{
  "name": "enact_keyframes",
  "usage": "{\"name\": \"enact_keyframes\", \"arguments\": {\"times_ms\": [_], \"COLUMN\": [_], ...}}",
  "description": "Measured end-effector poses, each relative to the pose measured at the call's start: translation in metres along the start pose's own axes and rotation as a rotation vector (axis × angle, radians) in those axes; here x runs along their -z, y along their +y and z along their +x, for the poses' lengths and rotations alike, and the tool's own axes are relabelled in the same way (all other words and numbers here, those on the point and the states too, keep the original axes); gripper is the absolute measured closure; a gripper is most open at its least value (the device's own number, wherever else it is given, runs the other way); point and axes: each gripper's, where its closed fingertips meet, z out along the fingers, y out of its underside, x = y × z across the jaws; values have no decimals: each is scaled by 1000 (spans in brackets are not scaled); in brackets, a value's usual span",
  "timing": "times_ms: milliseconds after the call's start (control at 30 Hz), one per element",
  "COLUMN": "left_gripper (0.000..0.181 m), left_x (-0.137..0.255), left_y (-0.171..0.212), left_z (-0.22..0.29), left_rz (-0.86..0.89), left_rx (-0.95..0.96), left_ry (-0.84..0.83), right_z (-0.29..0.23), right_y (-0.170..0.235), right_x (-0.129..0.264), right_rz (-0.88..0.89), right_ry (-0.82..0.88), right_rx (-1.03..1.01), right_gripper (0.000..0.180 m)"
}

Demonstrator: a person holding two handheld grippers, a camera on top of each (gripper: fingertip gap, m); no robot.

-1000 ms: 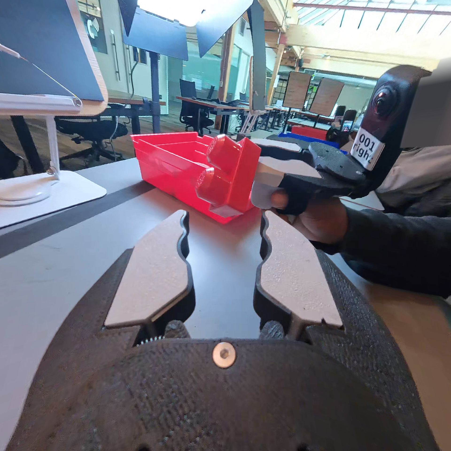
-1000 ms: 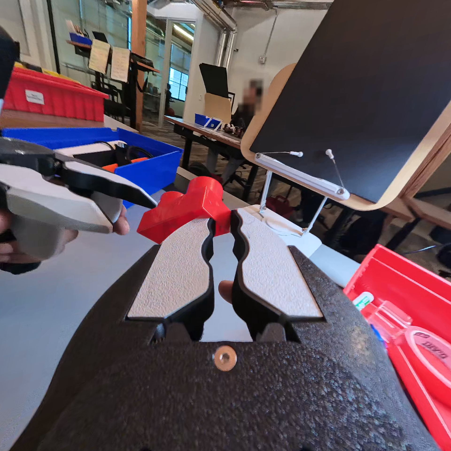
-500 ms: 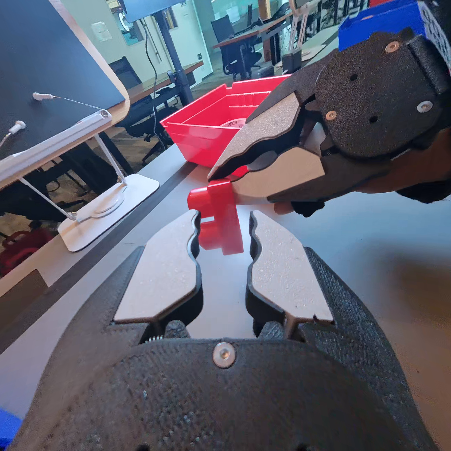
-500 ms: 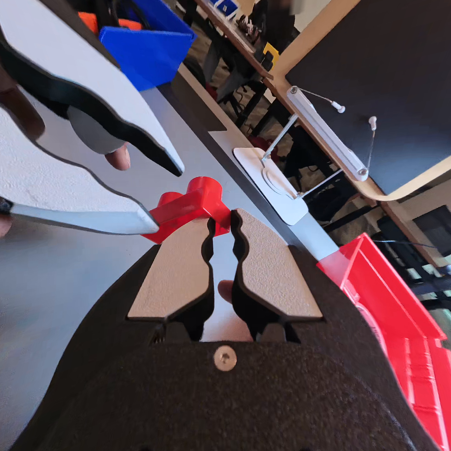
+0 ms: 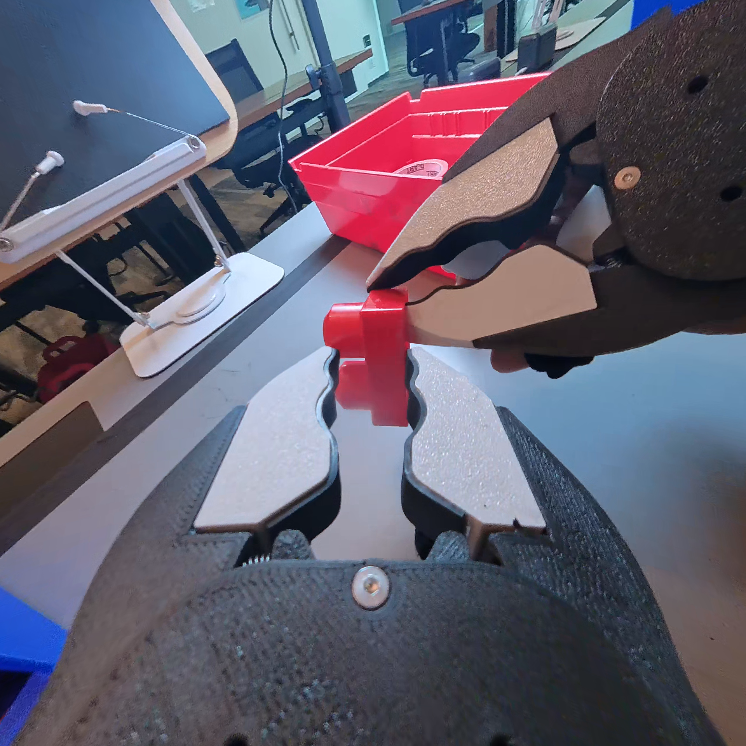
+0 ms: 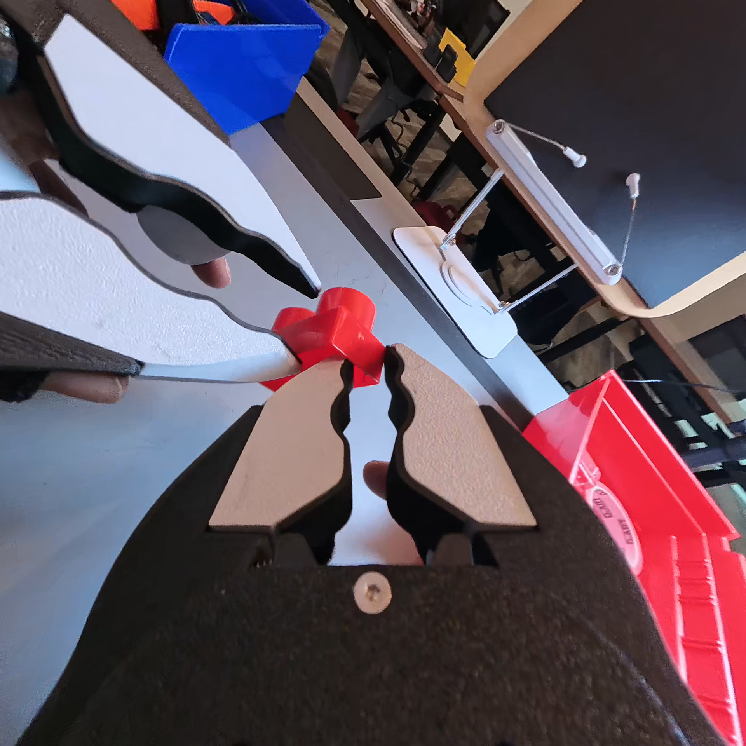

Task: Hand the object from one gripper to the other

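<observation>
A red toy brick with round studs hangs above the grey table between both grippers. My left gripper has its pads against the studs on one side and the flat body on the other, shut on the lower part of the brick. My right gripper comes in from the right and pinches the brick's top end. In the right wrist view my right gripper clamps a corner of the brick. The left gripper closes on it from the left.
A red bin holding a tape roll stands at the table's far edge and also shows in the right wrist view. A blue bin is at the back. A white stand base sits beside a dark strip. Only a small space, under 4 cm, lies between the two pairs of fingers.
My left gripper moved up to the brick held by the right gripper and narrowed its fingers until both pads met it. The right gripper kept hold of the brick's end throughout.
</observation>
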Motion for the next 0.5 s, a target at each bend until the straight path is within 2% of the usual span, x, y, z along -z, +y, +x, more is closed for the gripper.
{"name": "enact_keyframes", "arguments": {"times_ms": [167,367,500], "left_gripper": [158,165,172], "left_x": [3,5,10], "left_y": [-1,-4,-9], "left_z": [-12,-16,-27], "left_rz": [-3,28,63], "left_rx": [-46,-72,-54], "left_ry": [-97,-117,-153], "right_z": [-4,-12,-18], "right_y": [-7,-21,-36], "right_x": [5,13,21], "right_rz": [33,80,177], "right_ry": [-68,-158,-254], "right_rx": [-108,-203,-264], "right_gripper": [164,162,161]}}
